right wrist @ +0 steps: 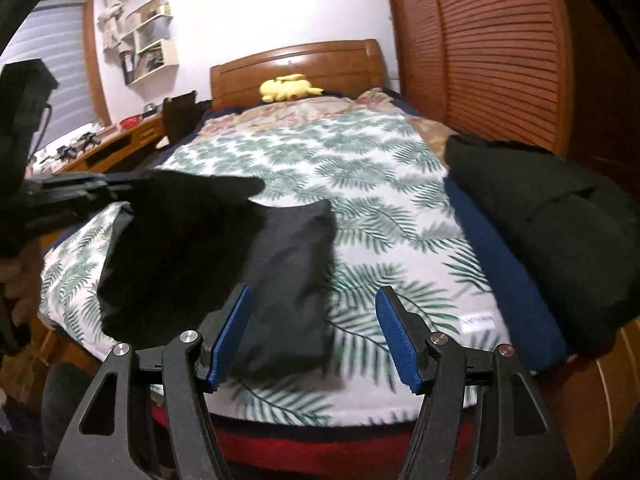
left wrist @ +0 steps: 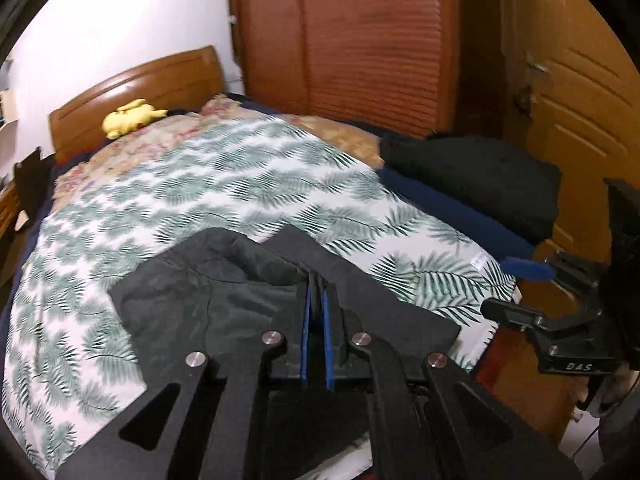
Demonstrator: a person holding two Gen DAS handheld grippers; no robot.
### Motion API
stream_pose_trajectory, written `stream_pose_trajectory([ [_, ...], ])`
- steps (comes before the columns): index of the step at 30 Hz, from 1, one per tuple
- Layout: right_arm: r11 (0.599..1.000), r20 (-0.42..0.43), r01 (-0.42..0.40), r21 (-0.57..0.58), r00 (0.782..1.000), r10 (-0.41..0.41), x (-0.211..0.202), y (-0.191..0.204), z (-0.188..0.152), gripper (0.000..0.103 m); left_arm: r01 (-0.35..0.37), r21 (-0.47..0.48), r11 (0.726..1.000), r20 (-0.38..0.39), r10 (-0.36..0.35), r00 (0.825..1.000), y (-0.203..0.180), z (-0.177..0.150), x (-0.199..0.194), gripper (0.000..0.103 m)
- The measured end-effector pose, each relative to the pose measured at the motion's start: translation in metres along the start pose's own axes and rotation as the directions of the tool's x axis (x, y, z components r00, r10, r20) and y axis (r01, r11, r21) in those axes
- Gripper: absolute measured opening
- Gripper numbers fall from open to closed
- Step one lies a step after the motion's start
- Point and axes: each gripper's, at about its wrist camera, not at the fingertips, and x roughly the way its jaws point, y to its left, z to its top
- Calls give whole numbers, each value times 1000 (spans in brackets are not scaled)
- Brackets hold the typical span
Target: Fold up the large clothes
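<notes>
Dark garment (left wrist: 208, 304), partly folded, on the leaf-print bedspread (left wrist: 168, 184) at the near end of the bed, directly ahead of and below the left gripper (left wrist: 318, 288). The blue pads of that gripper are pressed together with a fold of the garment's cloth pinched between them, so that a flap hangs lifted above the rest of the fabric; in the right-wrist view the same flap appears as a raised black mass to the left of the right gripper (right wrist: 314, 300), while the folded lower portion lies flat just ahead of its left finger. The right gripper stands wide apart and holds nothing, the bedspread showing between its pads. Judged step: a fold in progress, with the pinched edge being carried across the garment. The next move probably calls for laying that edge square on the layer beneath and letting go, the free gripper being placed to steady or smooth it. Both grippers point forward and downward over the bed's foot. Beyond the right gripper's right finger lies a stack of folded dark clothes (right wrist: 552, 232); farther ahead, a yellow plush toy (right wrist: 288, 86) rests against the wooden headboard (right wrist: 296, 64).
</notes>
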Motion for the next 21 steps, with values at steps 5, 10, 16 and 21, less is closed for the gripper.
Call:
stream_pose_trajectory([
  [5,1000,1,16,21,1000,-16,-9,-18,-8,66,9,-1,1000,-42,-9,999,-16,-11,23,3],
  [10,999,-9,13,36,1000,-13,-6,-27,-13,66,11,-51,999,-47,-14,999,-6,-17,18,3],
  [16,1000,-32,17,15,999,-17,-4,-21,-12,66,56,-110,992,-23,-59,998,7,-16,0,11],
  [21,999,-27,33,-20,999,-34,-9,-13,-6,66,60,-75,995,8,-60,998,6,-15,-17,14],
])
